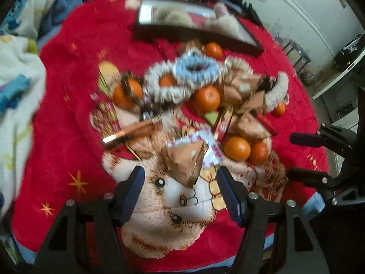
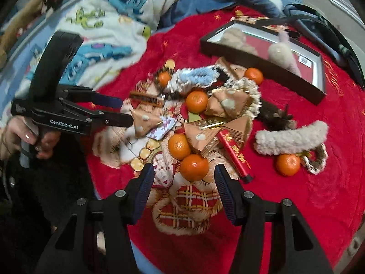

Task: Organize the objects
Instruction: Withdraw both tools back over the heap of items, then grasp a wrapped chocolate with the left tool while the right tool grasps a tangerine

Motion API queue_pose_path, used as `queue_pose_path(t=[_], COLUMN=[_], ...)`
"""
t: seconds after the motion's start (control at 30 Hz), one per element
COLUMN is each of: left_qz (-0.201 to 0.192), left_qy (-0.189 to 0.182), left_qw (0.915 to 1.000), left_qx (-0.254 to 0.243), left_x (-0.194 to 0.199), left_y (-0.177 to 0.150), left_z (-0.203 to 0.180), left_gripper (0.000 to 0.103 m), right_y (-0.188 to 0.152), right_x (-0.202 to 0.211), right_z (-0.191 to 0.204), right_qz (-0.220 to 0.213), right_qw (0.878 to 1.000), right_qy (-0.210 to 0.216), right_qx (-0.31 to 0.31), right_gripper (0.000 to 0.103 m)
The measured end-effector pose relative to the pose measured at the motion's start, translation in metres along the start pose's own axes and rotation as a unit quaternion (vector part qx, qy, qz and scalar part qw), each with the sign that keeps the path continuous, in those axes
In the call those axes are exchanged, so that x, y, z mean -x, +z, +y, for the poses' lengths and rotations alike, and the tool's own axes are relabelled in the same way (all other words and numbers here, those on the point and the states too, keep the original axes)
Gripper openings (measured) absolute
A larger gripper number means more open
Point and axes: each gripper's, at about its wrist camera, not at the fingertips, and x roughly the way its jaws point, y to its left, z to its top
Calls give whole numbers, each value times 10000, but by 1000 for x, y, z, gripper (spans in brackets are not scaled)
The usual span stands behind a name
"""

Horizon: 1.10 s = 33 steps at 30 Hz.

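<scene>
Both grippers hover, jaws spread and empty, over clutter on a red blanket (image 2: 319, 205).
"GenRobot.AI" marks the left gripper (image 2: 127, 111) at left — the right gripper (image 2: 183, 182) frames an orange (image 2: 194, 167); wrapper print blurred.

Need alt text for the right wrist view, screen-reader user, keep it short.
The open right gripper points down at a bright orange mandarin lying between its blue-padded fingertips, untouched, on a red plush blanket. Behind it lies a pile of more mandarins, tan pyramid-shaped paper packets and fluffy scrunchies; the left gripper, held in a hand, reaches in from the left.
</scene>
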Motion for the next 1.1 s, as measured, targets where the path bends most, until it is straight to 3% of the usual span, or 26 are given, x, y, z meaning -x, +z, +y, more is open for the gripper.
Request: queue_pose_path(t=[0.13,0.2,0.33,0.7,0.8,0.83,1.1], left_qz=[189,246,419,337,255,222,34], left_qy=[-84,-110,-148,-345,-199,-134,-61], left_qw=[9997,9995,9989,9975,9985,9990,9997], left_qx=[-103,-155,-151,508,431,365,246], left_x=[-13,-18,-28,-31,-34,-35,-36], left_y=[0,0,-1,7,10,11,16], left_z=[-7,-10,-11,12,8,5,2], left_gripper=[64,59,52,39,39,39,26], right_y=[0,0,-1,4,8,7,6], right_x=[-20,-30,-47,-54,-57,-58,-55], right_z=[4,-1,-4,-11,-15,-15,-17], right_qz=[259,369,580,573,548,561,571], right_qw=[9991,9991,9980,9983,9984,9983,9982], right_qy=[-217,-158,-162,-129,-131,-149,-92], right_qx=[241,139,167,-3,-72,-71,-184], right_gripper=[55,55,46,46,42,34,32])
